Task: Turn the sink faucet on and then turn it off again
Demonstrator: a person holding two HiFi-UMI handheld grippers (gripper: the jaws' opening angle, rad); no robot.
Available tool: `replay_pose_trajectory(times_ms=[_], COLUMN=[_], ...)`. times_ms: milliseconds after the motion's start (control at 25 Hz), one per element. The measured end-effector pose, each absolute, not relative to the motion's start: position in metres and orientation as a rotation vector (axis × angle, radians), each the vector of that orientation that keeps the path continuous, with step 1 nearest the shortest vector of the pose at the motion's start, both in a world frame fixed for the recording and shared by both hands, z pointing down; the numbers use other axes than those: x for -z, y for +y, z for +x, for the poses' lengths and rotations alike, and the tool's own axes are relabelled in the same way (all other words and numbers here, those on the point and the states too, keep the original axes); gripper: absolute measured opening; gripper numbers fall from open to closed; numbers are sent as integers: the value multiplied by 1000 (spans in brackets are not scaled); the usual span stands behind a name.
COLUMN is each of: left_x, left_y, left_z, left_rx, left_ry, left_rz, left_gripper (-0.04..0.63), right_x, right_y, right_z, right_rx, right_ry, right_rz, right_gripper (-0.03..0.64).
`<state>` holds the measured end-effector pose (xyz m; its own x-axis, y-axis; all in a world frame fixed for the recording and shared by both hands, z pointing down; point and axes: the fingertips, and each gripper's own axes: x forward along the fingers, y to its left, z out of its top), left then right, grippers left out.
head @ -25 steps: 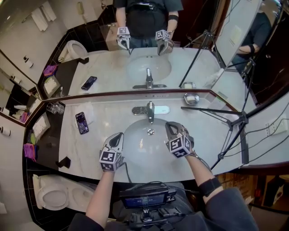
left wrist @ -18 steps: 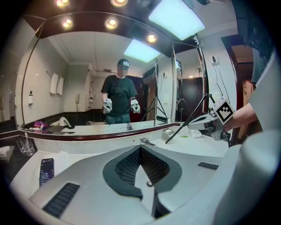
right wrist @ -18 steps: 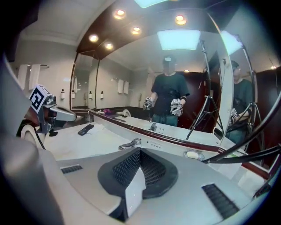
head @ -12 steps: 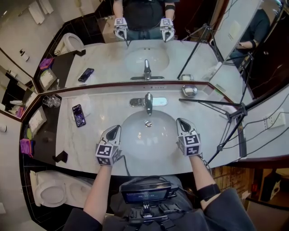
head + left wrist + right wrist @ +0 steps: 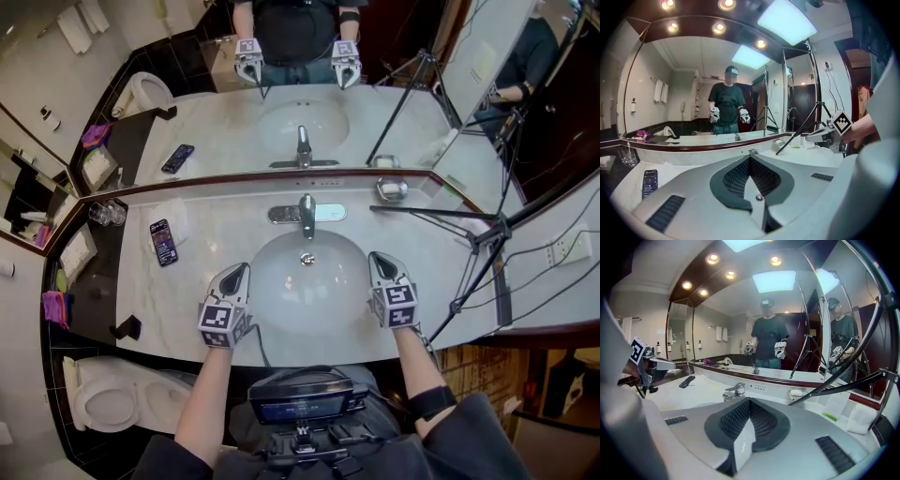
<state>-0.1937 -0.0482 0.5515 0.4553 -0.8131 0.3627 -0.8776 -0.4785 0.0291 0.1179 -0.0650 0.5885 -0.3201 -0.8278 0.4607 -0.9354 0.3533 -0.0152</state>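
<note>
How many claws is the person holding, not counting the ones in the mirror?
2. The left claw is at the left edge of the sink, the right claw at its right edge. Both are shut and empty. None seem hidden.

Left gripper, right gripper: pale grey shells with dark pointed tips. Each has a cube with black-and-white square markers. Pads are black mesh, with one small screw. Thin dark cable off the left. Worn: dark short-sleeve top, black forearm band, black chest rig with screen.
</note>
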Motion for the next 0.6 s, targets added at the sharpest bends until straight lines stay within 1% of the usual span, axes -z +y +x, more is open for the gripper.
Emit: replay_pose_trajectory(times_ms=[200, 520, 600], left_x=[-553, -562, -564], left_y=[-46, -43, -46], left_z=[-199, -193, -187], left_rx=[-456, -555, -579], left_ry=[-1501, -1465, -1438], left_rz=[2487, 2535, 2564], left_gripper=[5, 5, 21], right_x=[-593, -600, -601], right_y=[-63, -60, -61], right_z=[116, 114, 114], right_rx=[-394, -407, -395], right_ry=[-2256, -2249, -2247], right_rz=[1531, 1520, 1515], right_gripper=[20, 20, 20])
